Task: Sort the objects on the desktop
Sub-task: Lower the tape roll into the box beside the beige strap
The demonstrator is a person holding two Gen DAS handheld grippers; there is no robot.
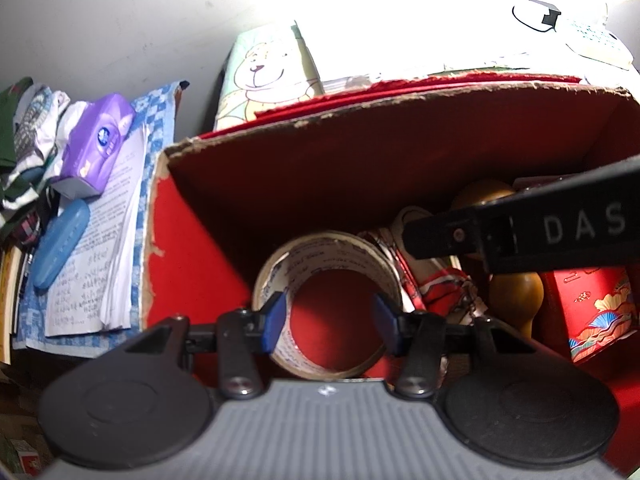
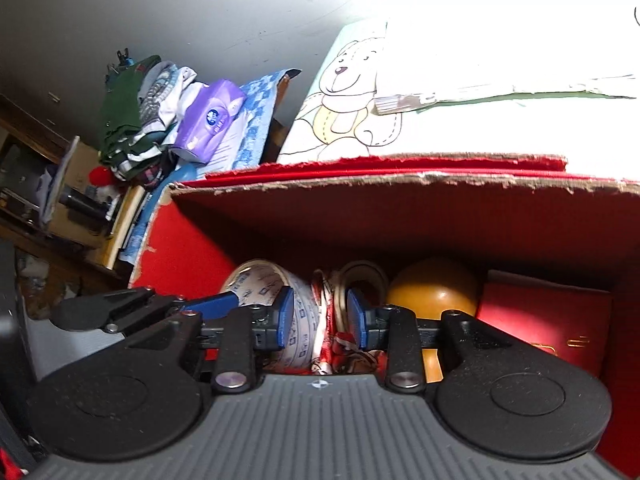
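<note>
Both claws hang spread and empty over the red box point(image 1: 192, 216), where the tape point(image 1: 328, 276) below the left claw point(image 1: 330, 320), a gourd point(image 2: 434, 288) right of the right claw point(image 2: 320, 318) and red packets already lie, while the tissues point(image 1: 96, 140) and blue case point(image 1: 60, 244) far left remain unsorted.

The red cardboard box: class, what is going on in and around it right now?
A person holds two grippers over the red cardboard box. The left gripper is open above a roll of tape lying in the box. The right gripper is open over the red patterned item beside a brown gourd. Neither grips anything.
</note>
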